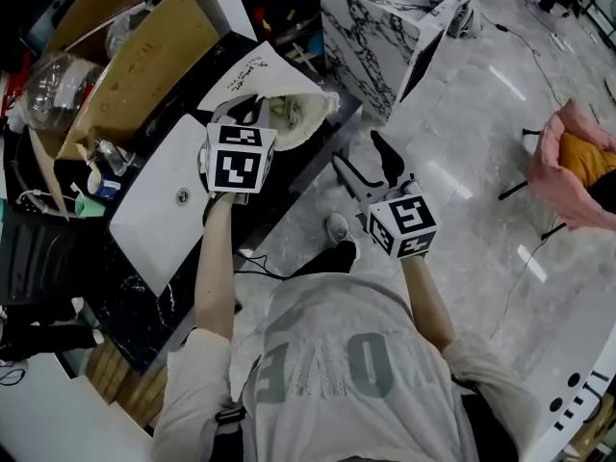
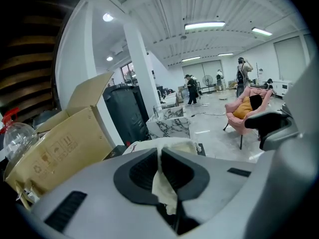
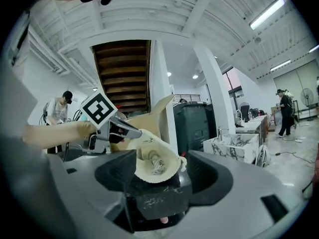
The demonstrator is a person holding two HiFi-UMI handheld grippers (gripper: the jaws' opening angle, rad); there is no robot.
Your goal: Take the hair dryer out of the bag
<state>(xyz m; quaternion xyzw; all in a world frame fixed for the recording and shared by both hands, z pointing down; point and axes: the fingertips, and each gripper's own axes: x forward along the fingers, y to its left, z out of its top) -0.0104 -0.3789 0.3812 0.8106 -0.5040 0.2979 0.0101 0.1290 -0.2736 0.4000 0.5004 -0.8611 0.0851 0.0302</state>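
Observation:
A cream cloth bag (image 1: 306, 114) lies on the black marble counter (image 1: 289, 176), its mouth facing me. My left gripper (image 1: 252, 114) is shut on the bag's rim; the left gripper view shows a fold of cream cloth (image 2: 163, 185) pinched between its jaws. In the right gripper view the bag (image 3: 149, 176) hangs open from the left gripper (image 3: 127, 131), and inside it I see a coiled cord (image 3: 155, 164), probably the hair dryer's. The right gripper (image 1: 371, 165) is open in front of the bag's mouth, off the counter's edge, with nothing in it.
A white sink (image 1: 168, 195) is set in the counter left of the bag. An open cardboard box (image 1: 144, 56) and a clear bottle (image 1: 43, 89) stand behind it. A white sheet (image 1: 255, 70) lies under the bag. A marble-patterned box (image 1: 385, 32) and a pink chair (image 1: 577, 162) stand on the floor.

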